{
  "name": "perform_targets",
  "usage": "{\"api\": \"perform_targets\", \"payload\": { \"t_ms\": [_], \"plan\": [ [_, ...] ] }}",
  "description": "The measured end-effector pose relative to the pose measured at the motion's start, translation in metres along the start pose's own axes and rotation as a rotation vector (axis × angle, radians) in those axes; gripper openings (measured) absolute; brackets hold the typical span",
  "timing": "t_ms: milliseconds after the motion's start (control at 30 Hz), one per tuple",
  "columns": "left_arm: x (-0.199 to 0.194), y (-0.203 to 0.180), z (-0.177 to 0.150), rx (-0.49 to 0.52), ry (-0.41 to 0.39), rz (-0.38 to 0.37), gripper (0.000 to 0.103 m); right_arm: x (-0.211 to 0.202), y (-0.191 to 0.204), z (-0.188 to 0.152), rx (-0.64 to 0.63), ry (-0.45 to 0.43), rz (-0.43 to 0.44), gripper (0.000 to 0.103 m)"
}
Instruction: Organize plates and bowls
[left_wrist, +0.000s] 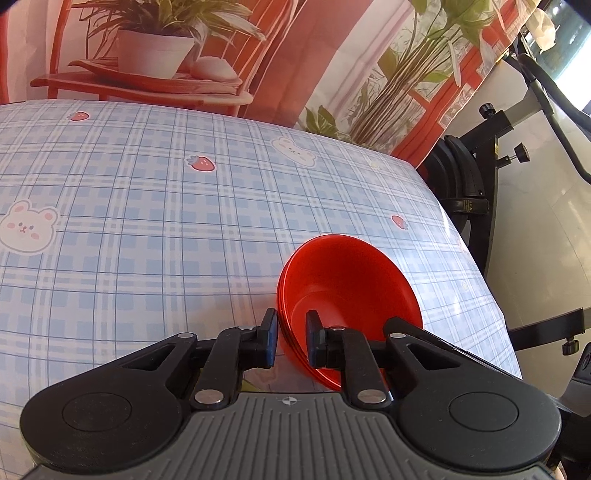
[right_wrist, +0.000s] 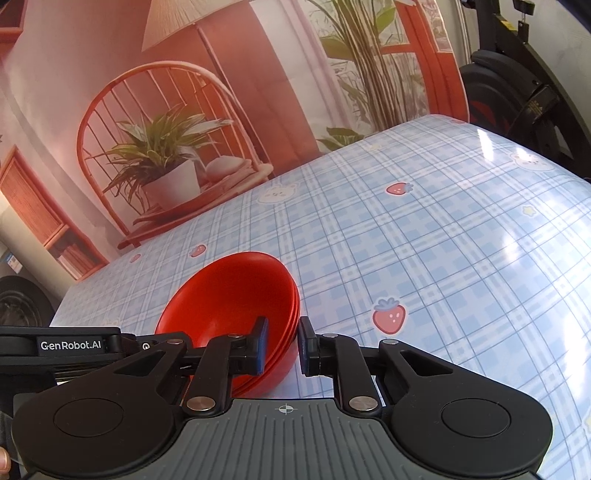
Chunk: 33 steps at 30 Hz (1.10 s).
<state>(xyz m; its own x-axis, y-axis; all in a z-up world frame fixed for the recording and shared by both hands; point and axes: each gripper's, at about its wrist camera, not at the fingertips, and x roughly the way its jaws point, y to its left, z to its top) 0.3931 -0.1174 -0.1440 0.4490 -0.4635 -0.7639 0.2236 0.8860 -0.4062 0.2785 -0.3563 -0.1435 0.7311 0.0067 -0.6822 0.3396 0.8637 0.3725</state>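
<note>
2 hand-held grippers are gripping 1 stack of red bowls (left_wrist: 347, 291) from opposite sides. In the left wrist view the bowls are sitting at lower right of centre, tilted, near the right edge of the checked worktop (left_wrist: 147, 229); in the right wrist view they are lying at lower left of centre (right_wrist: 236, 295). The left hand-held gripper (left_wrist: 291, 339) is clenching the near rim, 1 finger outside and 1 inside the bowl. The right hand-held gripper (right_wrist: 282, 343) is pinching the opposite rim the same way, pads pressing on the wall. Rim lines suggest about 3 nested bowls, though the exact count is hard to tell. They are looking like thin, glossy plastic: light, stiff and probably slippery, so nested pieces could be sliding apart if tipped further. Holding at the rim on both sides, as now, seems the sensible grasp.
</note>
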Motion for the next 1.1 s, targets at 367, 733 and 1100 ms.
{"api": "perform_targets", "payload": {
  "t_ms": [367,733,1100],
  "plan": [
    [-0.016,-0.003,0.002,0.008,-0.029,-0.019,0.014,-0.009,0.001,0.005,0.004,-0.031,0.001,0.013],
    [-0.055,-0.005,0.0,0.025,-0.093,-0.002,0.014,-0.027,0.022,0.009,-0.015,-0.054,0.038,0.013],
    [-0.102,0.014,-0.011,0.001,-0.152,-0.005,0.014,-0.044,0.051,-0.002,-0.04,-0.054,0.086,0.013]
  ]
}}
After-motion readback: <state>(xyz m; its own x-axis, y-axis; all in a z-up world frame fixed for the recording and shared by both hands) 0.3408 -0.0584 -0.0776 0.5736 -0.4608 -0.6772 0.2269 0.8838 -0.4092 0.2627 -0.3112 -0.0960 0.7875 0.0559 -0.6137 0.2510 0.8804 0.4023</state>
